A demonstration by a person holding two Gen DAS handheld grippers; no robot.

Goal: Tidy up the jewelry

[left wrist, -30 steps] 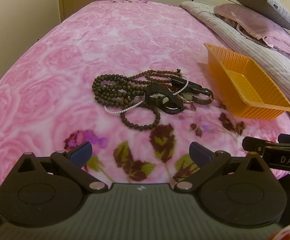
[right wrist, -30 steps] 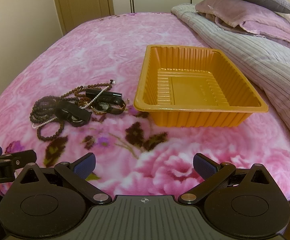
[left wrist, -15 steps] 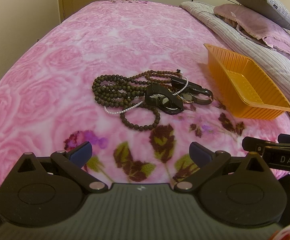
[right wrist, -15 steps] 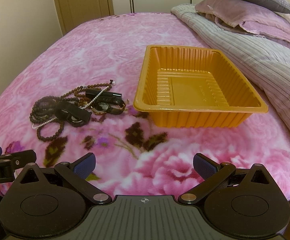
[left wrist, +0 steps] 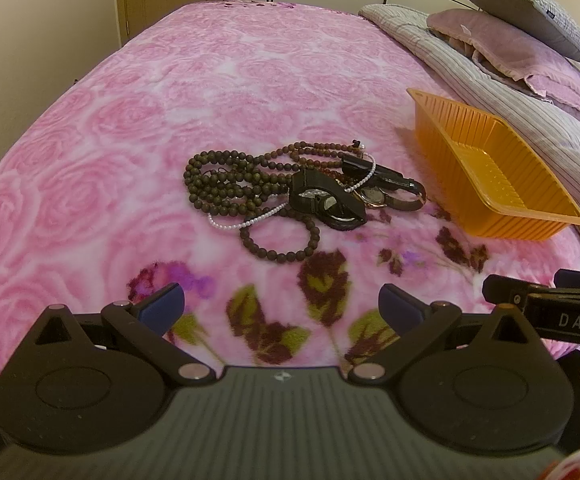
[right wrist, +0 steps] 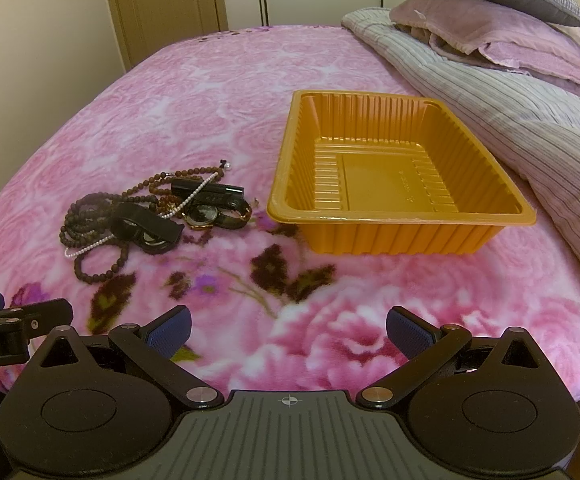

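Note:
A tangled pile of jewelry lies on the pink rose blanket: dark bead strings [left wrist: 225, 184] [right wrist: 85, 220], a thin pearl strand [left wrist: 249, 222], a black watch [left wrist: 326, 202] [right wrist: 145, 228] and a gold-faced watch [left wrist: 374, 196] [right wrist: 203, 214]. An empty orange plastic tray [left wrist: 530, 216] [right wrist: 370, 236] stands to the pile's right. My left gripper [left wrist: 279, 306] is open and empty, short of the pile. My right gripper [right wrist: 287, 330] is open and empty, in front of the tray.
A striped duvet [right wrist: 530, 120] and pillows [right wrist: 510, 24] lie along the right side of the bed. A beige wall [left wrist: 29, 60] and a wooden door [right wrist: 165, 4] are to the left and behind. The bed's near edge is just under both grippers.

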